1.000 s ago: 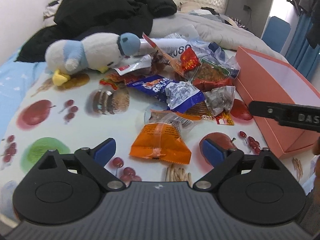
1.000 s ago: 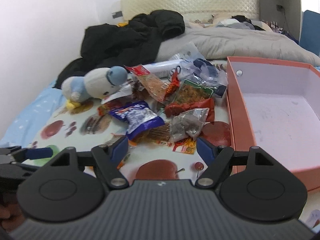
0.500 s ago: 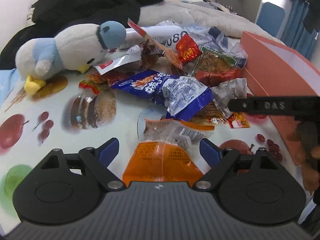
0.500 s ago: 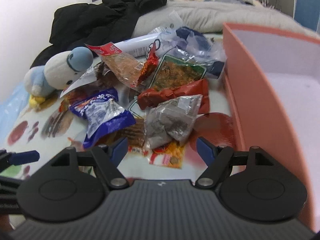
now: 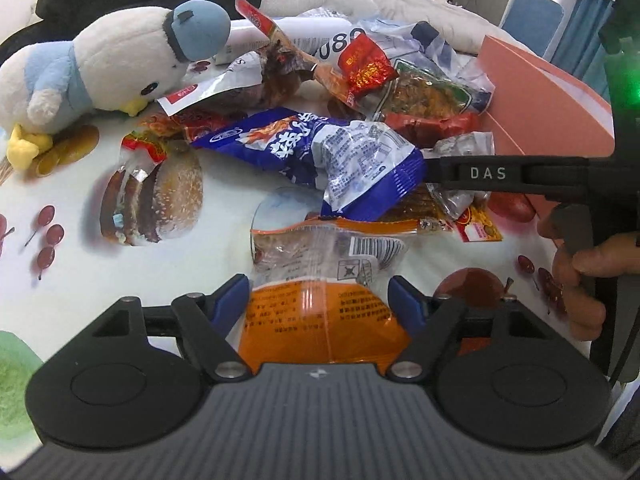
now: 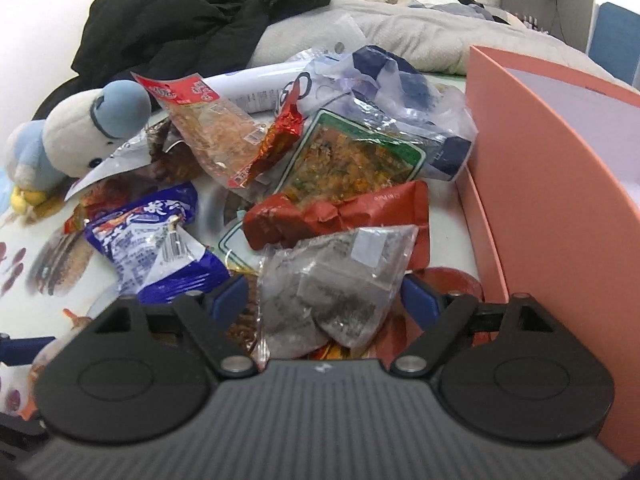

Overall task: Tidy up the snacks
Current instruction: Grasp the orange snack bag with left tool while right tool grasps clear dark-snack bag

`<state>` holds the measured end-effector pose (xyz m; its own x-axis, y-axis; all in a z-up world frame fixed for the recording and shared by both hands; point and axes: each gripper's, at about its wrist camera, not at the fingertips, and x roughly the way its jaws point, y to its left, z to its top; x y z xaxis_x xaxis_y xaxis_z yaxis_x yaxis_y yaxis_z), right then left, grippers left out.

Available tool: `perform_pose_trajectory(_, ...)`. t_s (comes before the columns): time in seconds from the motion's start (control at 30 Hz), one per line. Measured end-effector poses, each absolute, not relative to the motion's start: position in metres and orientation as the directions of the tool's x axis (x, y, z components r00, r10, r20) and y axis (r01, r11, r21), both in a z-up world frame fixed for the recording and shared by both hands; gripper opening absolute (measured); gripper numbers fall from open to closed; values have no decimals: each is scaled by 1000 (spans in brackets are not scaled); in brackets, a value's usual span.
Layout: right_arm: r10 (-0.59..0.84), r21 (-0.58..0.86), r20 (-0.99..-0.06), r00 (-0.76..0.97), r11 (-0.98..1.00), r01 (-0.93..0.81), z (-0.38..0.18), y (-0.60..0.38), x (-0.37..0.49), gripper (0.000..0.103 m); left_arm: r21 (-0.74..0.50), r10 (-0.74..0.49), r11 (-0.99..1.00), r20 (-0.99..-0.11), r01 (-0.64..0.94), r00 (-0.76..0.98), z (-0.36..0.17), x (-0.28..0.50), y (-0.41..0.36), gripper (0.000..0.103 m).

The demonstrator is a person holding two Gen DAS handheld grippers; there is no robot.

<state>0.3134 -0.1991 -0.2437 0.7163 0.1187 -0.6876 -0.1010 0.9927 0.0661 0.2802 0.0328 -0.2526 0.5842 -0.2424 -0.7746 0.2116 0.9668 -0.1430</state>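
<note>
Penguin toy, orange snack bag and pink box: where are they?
Penguin toy (image 5: 120,60): left wrist view, on its white belly.
Orange snack bag (image 5: 320,312): left wrist view, on its orange lower half.
Pink box (image 6: 552,184): right wrist view, on its outer side wall.

The orange snack packet (image 5: 320,316) runs under the gripper body, its near end hidden. The pink box (image 6: 560,184) is cut off at the right edge.
</note>
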Motion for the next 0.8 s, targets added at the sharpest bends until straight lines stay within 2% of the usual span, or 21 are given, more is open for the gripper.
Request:
perform_pose_trajectory(0.13,110,54,-689,717,994,-100,-242,-198,314,75,-137,-233,969,-774,204,589,-251,278,33,75)
perform_pose_trajectory(0.23,110,53,-690,715,993,-102,-240,-197,310,75,-151,-241,968,-773,200,586,-249,277,35,73)
perform_pose_trajectory(0.8,146,78,-676,722,989,-126,-206,-198,239,74,-162,-186,982,-746,96,639,-208,229,38,72)
